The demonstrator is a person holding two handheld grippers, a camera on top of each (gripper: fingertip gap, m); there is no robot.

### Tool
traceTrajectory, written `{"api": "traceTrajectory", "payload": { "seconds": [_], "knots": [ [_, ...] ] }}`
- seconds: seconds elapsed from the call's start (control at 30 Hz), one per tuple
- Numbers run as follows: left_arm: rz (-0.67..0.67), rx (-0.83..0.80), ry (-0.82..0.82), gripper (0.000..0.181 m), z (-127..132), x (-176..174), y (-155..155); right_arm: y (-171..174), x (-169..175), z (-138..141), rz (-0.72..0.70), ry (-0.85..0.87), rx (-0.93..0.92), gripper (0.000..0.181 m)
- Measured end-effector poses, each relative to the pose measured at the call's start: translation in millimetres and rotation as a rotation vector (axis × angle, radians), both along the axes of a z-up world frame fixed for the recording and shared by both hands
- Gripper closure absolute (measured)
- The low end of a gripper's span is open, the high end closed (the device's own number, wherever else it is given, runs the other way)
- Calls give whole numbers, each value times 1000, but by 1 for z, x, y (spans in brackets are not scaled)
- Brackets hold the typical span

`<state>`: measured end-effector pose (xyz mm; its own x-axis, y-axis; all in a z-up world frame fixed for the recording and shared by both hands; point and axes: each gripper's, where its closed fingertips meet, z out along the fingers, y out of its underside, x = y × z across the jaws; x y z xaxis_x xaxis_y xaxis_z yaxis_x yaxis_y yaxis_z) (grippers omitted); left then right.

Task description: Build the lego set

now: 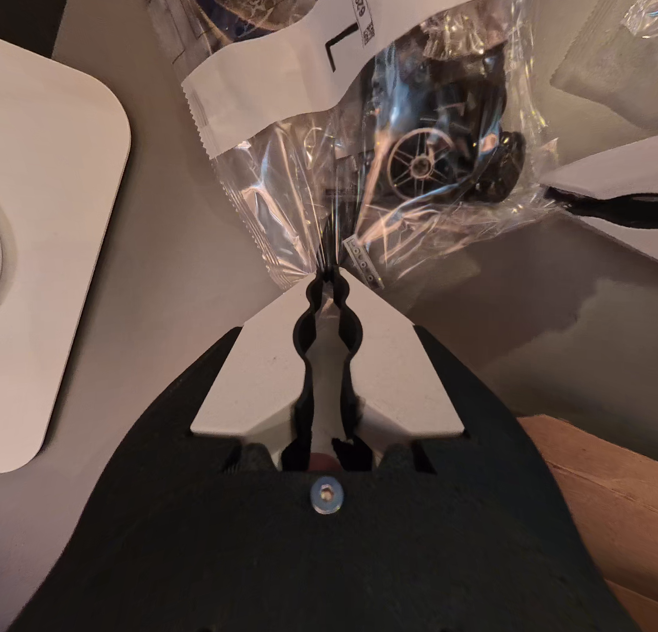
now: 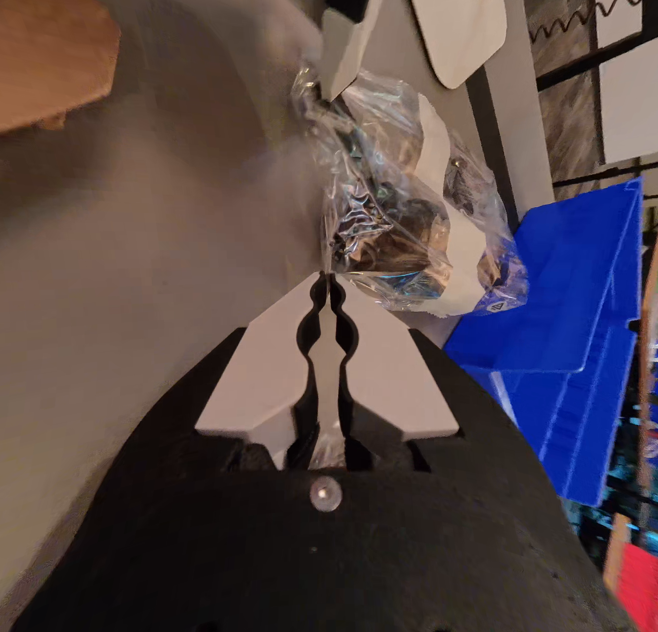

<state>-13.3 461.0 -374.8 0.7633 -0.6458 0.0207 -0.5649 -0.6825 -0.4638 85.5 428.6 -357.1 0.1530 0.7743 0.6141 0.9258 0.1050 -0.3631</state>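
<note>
A clear plastic bag of lego parts [image 1: 409, 173] is stretched between my two grippers above the grey table. It holds a grey spoked wheel [image 1: 420, 166], black parts and a small grey plate [image 1: 363, 264], and has a white band [image 1: 277, 80]. My left gripper [image 1: 329, 271] is shut on one edge of the bag. My right gripper [image 2: 325, 274] is shut on the opposite edge of the same bag [image 2: 391, 216]. The right gripper's white finger [image 1: 598, 176] shows at the right of the left wrist view. The left gripper's finger [image 2: 341, 55] shows at the top of the right wrist view.
A white tray [image 1: 53, 223] lies on the table at the left; it also shows in the right wrist view [image 2: 459, 27]. A cardboard box [image 1: 587, 501] is at the lower right. More bags [image 1: 623, 55] lie behind. A blue bin [image 2: 569, 312] stands beyond the table edge. Some 11 cm of space lies between my two pairs of fingers.
</note>
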Motion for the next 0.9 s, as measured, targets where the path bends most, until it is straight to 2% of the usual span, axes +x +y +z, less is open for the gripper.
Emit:
{"api": "traceTrajectory", "payload": {
  "seconds": [0.23,0.37,0.43,0.53,0.6,0.67,0.73,0.83,0.9],
  "knots": [
    [-5,16,26,180,0,0,1,-12,8,-4,63,-70,40,181],
    [2,21,50,180,0,-5,2,-24,-5,-3,74,-4,9,181],
    [8,25,80,180,0,-13,4,-36,-17,-6,72,62,-68,178],
    [19,13,86,180,0,-26,5,-42,-28,5,74,138,-73,180],
    [21,29,155,180,0,-41,7,-36,-24,17,25,222,-109,172],
    [20,21,149,180,0,-48,8,-24,-13,30,-64,347,-222,161],
    [10,23,163,180,0,-57,10,-5,3,37,-170,431,-338,138],
    [-18,50,220,181,0,-71,16,21,17,48,-255,554,-449,137],
    [-48,76,284,181,0,-83,21,30,13,42,-249,517,-448,132]
  ]
}}
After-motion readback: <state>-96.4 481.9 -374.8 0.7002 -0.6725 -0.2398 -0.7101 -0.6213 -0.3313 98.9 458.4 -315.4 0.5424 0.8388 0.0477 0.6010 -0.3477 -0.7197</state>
